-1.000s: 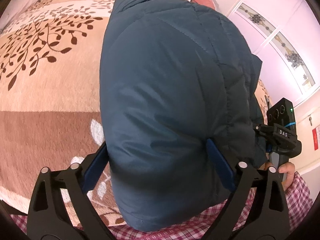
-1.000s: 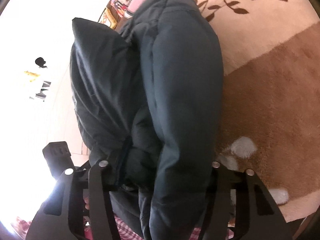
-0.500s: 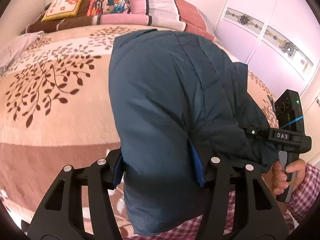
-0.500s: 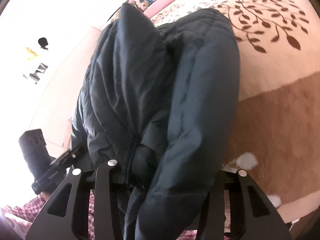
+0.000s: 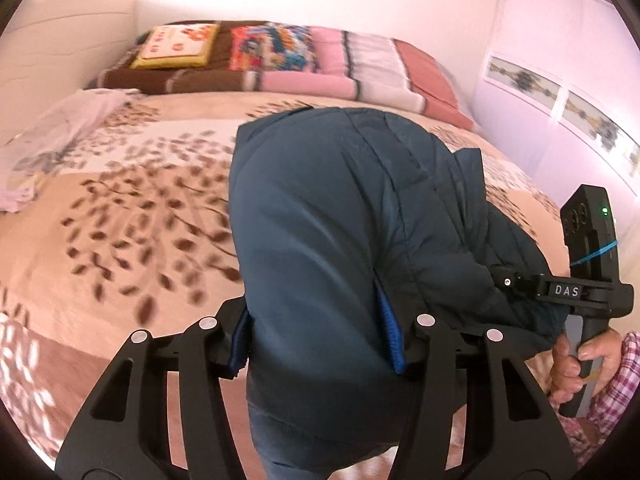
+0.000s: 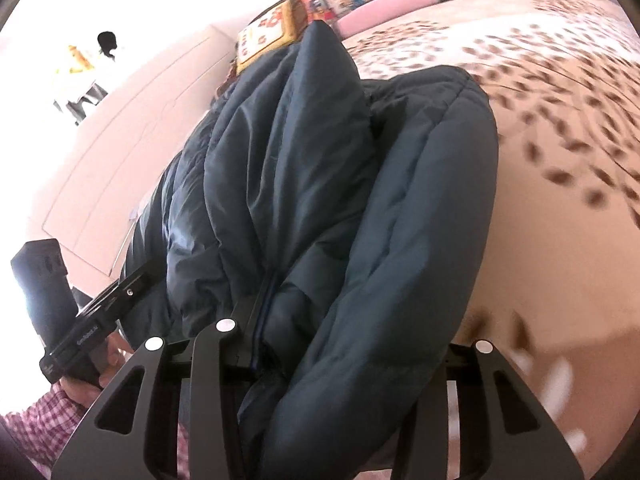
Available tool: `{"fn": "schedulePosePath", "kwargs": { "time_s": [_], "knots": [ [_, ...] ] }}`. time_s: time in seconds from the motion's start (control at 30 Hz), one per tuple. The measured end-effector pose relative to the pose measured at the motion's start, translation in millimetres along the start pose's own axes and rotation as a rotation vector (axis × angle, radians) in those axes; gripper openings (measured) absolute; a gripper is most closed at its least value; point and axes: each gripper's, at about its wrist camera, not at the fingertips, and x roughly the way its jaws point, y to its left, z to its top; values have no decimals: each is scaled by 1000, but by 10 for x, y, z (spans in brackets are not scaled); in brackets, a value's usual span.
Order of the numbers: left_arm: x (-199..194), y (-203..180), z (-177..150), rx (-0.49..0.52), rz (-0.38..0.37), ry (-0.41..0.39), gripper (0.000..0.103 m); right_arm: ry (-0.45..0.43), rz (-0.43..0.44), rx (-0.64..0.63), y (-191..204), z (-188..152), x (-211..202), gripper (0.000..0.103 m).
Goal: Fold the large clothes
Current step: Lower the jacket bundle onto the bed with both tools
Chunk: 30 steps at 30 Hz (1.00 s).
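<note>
A dark teal puffer jacket (image 5: pixel 340 220), folded into a thick bundle, is held up between both grippers above the bed. My left gripper (image 5: pixel 320 336) is shut on its near edge, blue pads (image 5: pixel 390 332) pressed into the fabric. My right gripper (image 6: pixel 328 360) is shut on the other side of the jacket (image 6: pixel 320 200), its fingertips buried in the folds. The right gripper also shows in the left wrist view (image 5: pixel 532 284), clamped on the jacket's right edge, and the left gripper shows in the right wrist view (image 6: pixel 120 292).
The bed (image 5: pixel 120 220) has a beige and brown leaf-print blanket. Folded blankets and pillows (image 5: pixel 300 60) are stacked at its head. A pale cloth (image 5: pixel 52 140) lies at the left. A white wardrobe (image 5: pixel 560 80) stands on the right.
Both grippers have lifted and tilted up with the jacket, so the head of the bed and the pillows have come into view. The left jaws have closed tighter on the fabric.
</note>
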Motion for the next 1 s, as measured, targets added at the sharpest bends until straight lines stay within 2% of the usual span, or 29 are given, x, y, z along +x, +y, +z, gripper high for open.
{"fn": "schedulePosePath", "kwargs": {
  "time_s": [0.23,0.4,0.53,0.73,1.0],
  "knots": [
    [119,727,157,-65,72,-17,52,33,12,-81,467,318,637,40],
    [216,1008,127,-82,86,-4,52,38,-1,-107,657,366,932,40],
    [259,1043,58,-60,76,1,52,30,-10,-111,672,298,1043,40],
    [253,1000,4,-50,81,-3,53,6,-5,-41,535,268,1100,41],
    [263,1002,-31,-82,92,10,57,-16,-35,-36,525,257,1091,42]
  ]
}}
